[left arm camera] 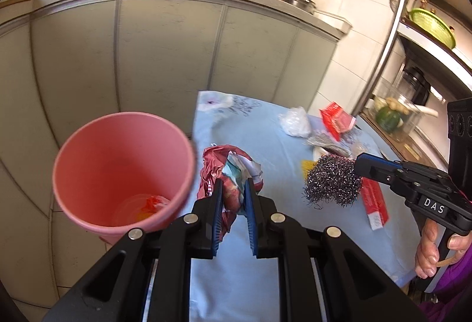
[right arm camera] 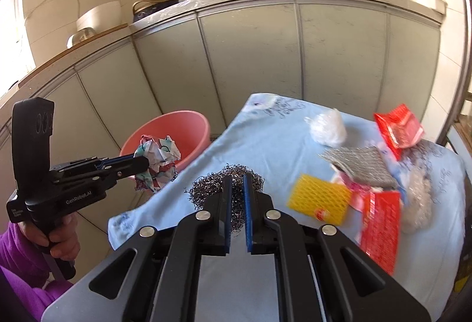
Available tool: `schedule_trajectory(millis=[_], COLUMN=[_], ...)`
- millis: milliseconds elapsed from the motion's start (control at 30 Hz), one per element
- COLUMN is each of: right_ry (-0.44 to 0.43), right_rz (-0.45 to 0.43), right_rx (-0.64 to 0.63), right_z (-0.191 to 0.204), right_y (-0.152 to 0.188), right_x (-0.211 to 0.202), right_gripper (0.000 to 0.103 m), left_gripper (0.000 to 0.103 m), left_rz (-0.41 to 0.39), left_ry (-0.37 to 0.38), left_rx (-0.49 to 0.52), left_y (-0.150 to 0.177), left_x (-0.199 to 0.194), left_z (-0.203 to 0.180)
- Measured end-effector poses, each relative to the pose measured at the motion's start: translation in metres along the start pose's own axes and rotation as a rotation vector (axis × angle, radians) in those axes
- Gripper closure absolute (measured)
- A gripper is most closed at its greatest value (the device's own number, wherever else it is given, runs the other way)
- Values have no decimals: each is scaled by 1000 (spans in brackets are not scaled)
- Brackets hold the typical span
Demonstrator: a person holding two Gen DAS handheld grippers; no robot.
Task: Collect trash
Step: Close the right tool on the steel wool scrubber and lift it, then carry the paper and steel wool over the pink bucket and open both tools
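A crumpled wrapper (left arm camera: pixel 228 174) is held pinched in the left gripper (left arm camera: pixel 233 195) beside the rim of the pink bucket (left arm camera: pixel 124 168), in which red and yellow scraps (left arm camera: pixel 149 205) lie, while a steel-wool ball (right arm camera: pixel 227 189) is clamped in the nearly closed right gripper (right arm camera: pixel 236 198) above the left edge of the blue-clothed table (right arm camera: pixel 265 139).

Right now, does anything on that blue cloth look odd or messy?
Yes: wrappers, a yellow sponge and a plastic wad lie strewn on the cloth; the red box sits askew.
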State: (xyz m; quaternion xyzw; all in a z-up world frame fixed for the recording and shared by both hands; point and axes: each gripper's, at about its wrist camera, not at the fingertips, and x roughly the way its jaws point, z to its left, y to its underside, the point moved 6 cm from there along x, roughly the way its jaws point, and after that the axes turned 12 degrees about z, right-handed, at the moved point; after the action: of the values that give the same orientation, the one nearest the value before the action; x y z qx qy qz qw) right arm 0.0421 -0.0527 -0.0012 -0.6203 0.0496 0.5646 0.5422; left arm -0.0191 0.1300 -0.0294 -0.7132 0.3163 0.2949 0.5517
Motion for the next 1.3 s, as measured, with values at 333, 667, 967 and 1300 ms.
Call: schedule_trajectory(millis=[333,667,967,1300], right_ry=[-89,-142,-140,-162], right_rz=[11,45,111,179], right_rx=[-115,-159,-148,-103], right_z=[66,106,108,101], right_y=[-50,-73,-63,-55], right_x=[47,105,148,169], right_gripper=[95,95,95,86], left_gripper=[89,89,89,81], left_rz=[-11,35,78,113], left_ry=[-110,-178,-182,-182], left_rx=[-150,-237,-246,-267], left_y=[-2,7,13,19], left_x=[1,25,47,54], left_z=[75,124,130,133])
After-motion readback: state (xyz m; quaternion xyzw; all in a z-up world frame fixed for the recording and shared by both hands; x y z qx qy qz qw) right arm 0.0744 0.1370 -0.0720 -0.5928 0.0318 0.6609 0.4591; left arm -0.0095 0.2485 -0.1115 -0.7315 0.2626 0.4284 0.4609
